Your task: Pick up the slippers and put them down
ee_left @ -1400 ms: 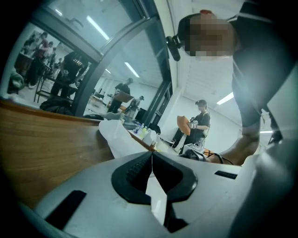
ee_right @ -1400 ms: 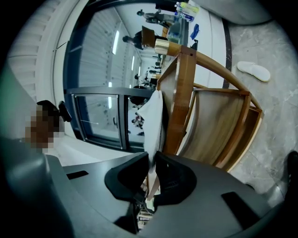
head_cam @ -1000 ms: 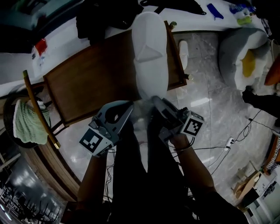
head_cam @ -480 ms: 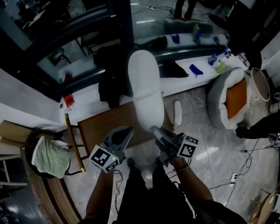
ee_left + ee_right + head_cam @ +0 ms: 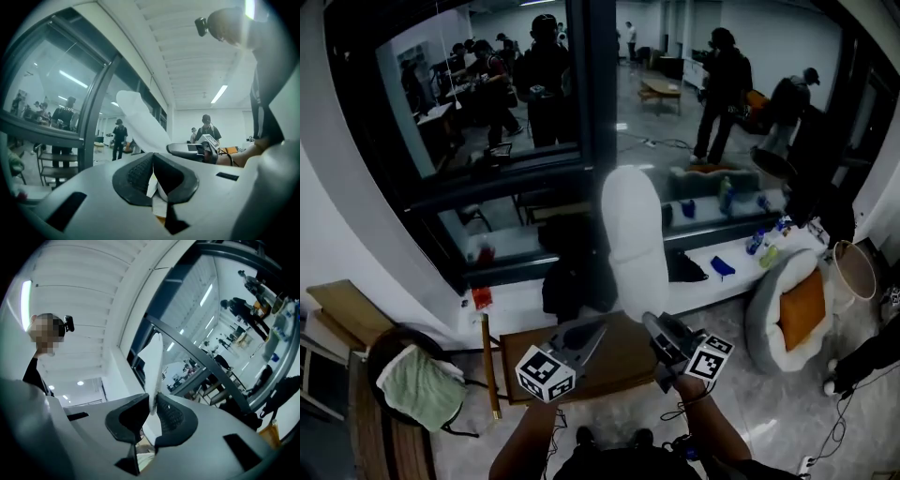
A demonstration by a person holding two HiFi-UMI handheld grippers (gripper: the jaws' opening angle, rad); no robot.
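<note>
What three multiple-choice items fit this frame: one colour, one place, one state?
1. The cushion in the round bed is: A blue; B orange; C green.
2. The white slipper is: A inside the round bed; B flat on the wooden table; C held upright above the table.
3. The fingers of the right gripper are: A apart, empty; B closed on the slipper; C closed on a bottle.
Key: 1 B, the head view shows orange. 2 C, it stands high before the window. 3 B, the right gripper view shows it pinched.
</note>
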